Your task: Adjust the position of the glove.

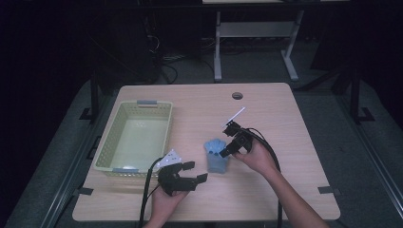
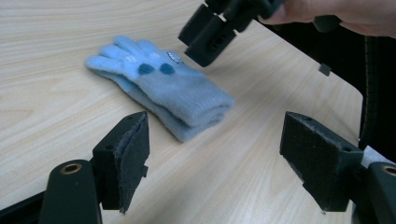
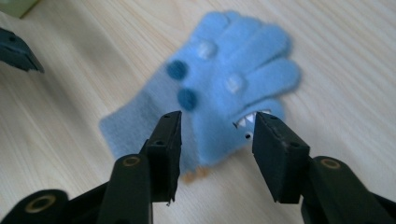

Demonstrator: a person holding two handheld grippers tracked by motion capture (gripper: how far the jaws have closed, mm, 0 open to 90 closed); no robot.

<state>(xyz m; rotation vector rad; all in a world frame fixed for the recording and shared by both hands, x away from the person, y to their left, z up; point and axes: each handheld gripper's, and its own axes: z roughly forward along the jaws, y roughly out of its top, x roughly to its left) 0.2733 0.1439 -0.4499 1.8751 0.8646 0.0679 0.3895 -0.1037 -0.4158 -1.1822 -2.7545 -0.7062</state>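
Glove [image 1: 217, 156] is seen mid-frame, flat on bare table [image 1: 266, 190]; right gripper [image 3: 215, 135] hangs parted above it, left gripper [image 1: 192, 172] gapes empty, lower centre.

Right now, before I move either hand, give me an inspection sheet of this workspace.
Surface: light wooden table, round hole at far edge.
Job's things: light blue knitted glove lying flat, dark blue dots on it.
Clutter: pale green plastic basket at left.
Grippers: left gripper open, beside the glove; right gripper open, jaws over the glove, not pressing it.
Cables: black cables trail toward the near edge.
Surroundings: dark room, white desk frame behind.
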